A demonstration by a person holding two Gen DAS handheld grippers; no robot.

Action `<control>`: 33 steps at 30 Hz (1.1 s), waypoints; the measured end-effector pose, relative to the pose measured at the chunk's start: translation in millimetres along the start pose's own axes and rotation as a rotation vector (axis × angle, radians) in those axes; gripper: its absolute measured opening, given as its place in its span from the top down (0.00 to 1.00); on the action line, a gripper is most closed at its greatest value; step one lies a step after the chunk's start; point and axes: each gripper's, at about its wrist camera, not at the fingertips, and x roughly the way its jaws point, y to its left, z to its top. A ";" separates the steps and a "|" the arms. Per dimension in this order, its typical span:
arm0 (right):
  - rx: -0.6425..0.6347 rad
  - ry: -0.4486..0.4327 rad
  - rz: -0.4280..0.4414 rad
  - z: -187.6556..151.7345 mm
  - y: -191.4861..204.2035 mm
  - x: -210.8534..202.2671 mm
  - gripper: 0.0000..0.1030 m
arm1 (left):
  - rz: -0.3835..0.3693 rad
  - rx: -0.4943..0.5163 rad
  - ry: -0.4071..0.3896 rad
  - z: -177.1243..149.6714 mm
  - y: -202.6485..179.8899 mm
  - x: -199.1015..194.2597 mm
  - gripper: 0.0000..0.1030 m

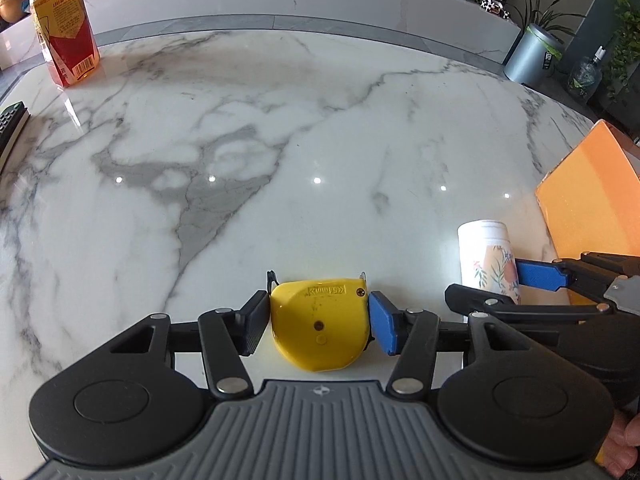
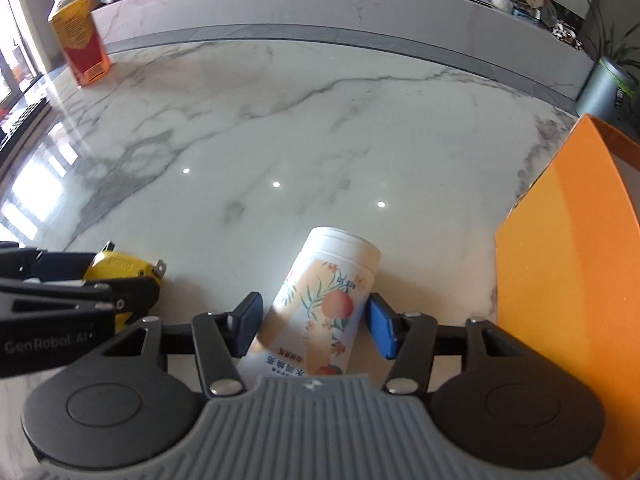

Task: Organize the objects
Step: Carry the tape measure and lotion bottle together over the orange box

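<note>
The left gripper [image 1: 319, 320] is clamped on the yellow tape measure [image 1: 320, 320], pads flat on both sides of its hard plastic shell, which looks dense, rigid and a bit slick (that mid-body squeeze seems the right spot). Just to its right, the right gripper [image 2: 312, 320] brackets the floral canister [image 2: 320, 300], which leans left between the fingers; I can't tell if the pads actually bite. It's probably light and smooth, so I'd grip the middle, with the orange box [image 2: 568, 280] further right and the tea bottle [image 1: 64, 28] far off left.
</note>
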 end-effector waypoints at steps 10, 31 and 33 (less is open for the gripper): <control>0.198 0.094 0.220 -31.0 -32.4 -38.6 0.52 | -0.074 -0.025 0.076 -36.2 -20.7 -23.2 0.39; 0.115 -0.060 0.092 -19.2 -175.3 -180.3 0.52 | -0.228 0.235 -0.163 7.0 -176.6 -130.2 0.39; 0.070 -0.023 0.023 -16.0 -198.2 -171.8 0.52 | -0.245 0.266 -0.163 16.5 -198.8 -123.3 0.39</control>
